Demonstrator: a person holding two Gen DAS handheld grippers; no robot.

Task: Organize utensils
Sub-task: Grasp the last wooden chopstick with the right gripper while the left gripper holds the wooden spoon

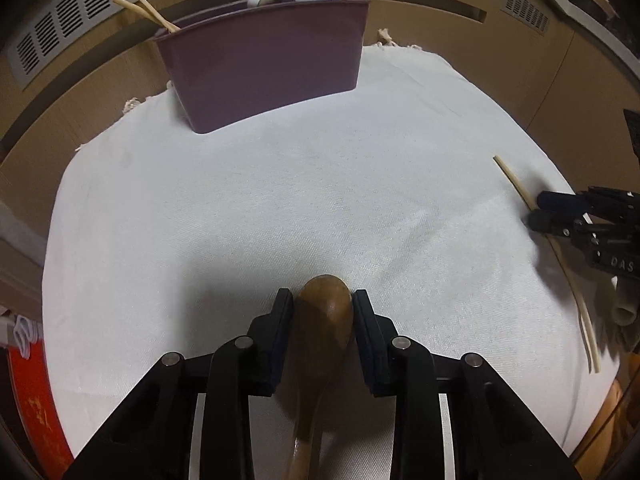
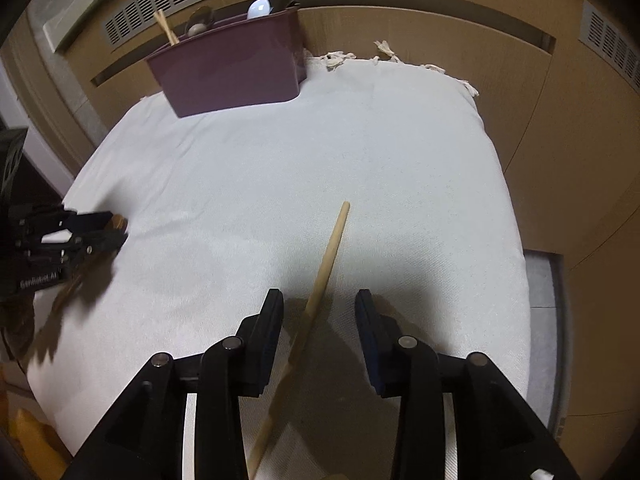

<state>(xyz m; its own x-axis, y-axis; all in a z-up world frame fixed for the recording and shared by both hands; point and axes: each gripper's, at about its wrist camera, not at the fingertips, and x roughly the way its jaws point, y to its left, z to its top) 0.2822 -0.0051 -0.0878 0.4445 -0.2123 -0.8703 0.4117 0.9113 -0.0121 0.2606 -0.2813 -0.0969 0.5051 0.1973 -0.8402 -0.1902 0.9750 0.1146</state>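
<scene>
White cloth (image 2: 360, 168), chopstick (image 2: 320, 280) between hand-held gripper (image 2: 319, 300) fingers.

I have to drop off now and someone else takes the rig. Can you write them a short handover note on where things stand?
Left gripper: shut on the bowl of the wooden spoon, low over the cloth.
Right gripper: open, jaws either side of a chopstick lying on the cloth, pads not touching it.
Bin: at the far edge of the cloth, already holding chopsticks, spoons and dark-handled utensils.
Done: most utensils are in the bin.
Left: carry the spoon to the bin; close on the chopstick and put it in too. No other loose utensils show on the cloth.
</scene>
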